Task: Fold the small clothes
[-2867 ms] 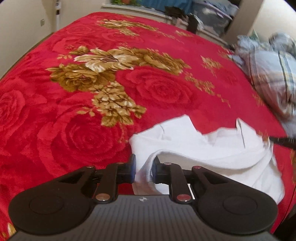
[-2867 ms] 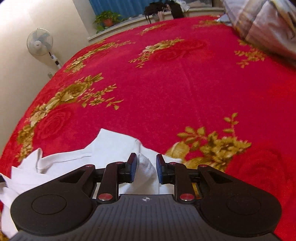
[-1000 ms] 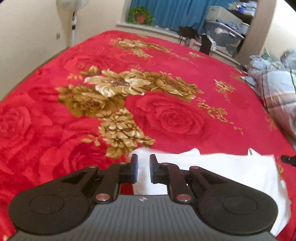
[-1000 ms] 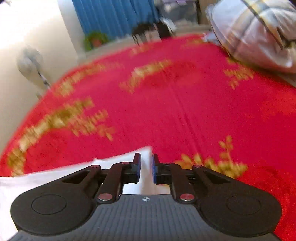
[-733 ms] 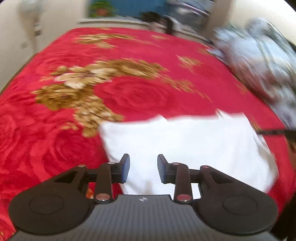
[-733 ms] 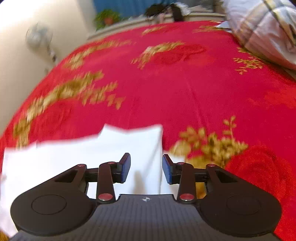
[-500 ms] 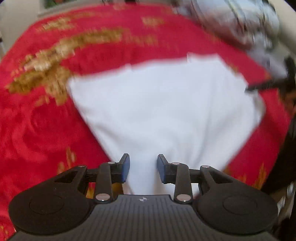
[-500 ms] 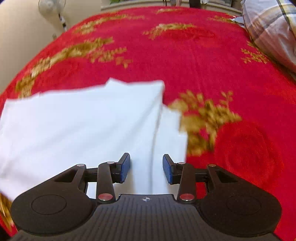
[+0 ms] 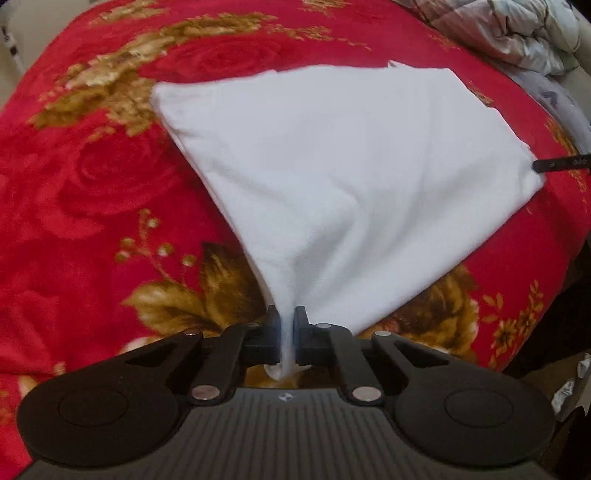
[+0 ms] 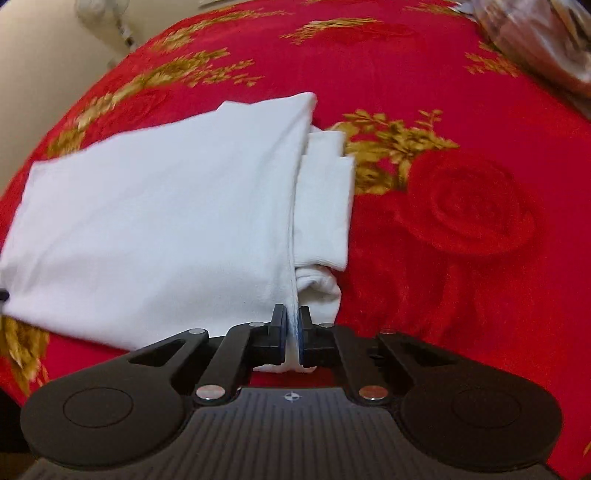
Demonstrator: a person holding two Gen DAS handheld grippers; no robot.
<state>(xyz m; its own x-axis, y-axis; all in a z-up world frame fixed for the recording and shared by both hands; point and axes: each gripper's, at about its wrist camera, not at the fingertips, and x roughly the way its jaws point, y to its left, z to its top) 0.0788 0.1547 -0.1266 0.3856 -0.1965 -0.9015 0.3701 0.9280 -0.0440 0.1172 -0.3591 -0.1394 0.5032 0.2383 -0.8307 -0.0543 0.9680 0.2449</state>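
- My left gripper [image 9: 285, 325] was clamped on a near corner of the white garment [image 9: 351, 166].
- My right gripper [image 10: 292, 325] pinched the other near corner.
- Garment spread toward 12 o'clock on the red blanket [image 9: 92, 203], long axis 9-to-3.

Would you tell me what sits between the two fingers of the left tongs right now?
A pinched corner of the white garment fills the gap of the left tongs, as the left wrist view shows.

The pinched corner of the white garment [image 9: 347, 166] is disappearing between the left gripper [image 9: 285, 325]'s pads; a blurred fan [image 10: 99, 11] is running off frame at eleven o'clock.
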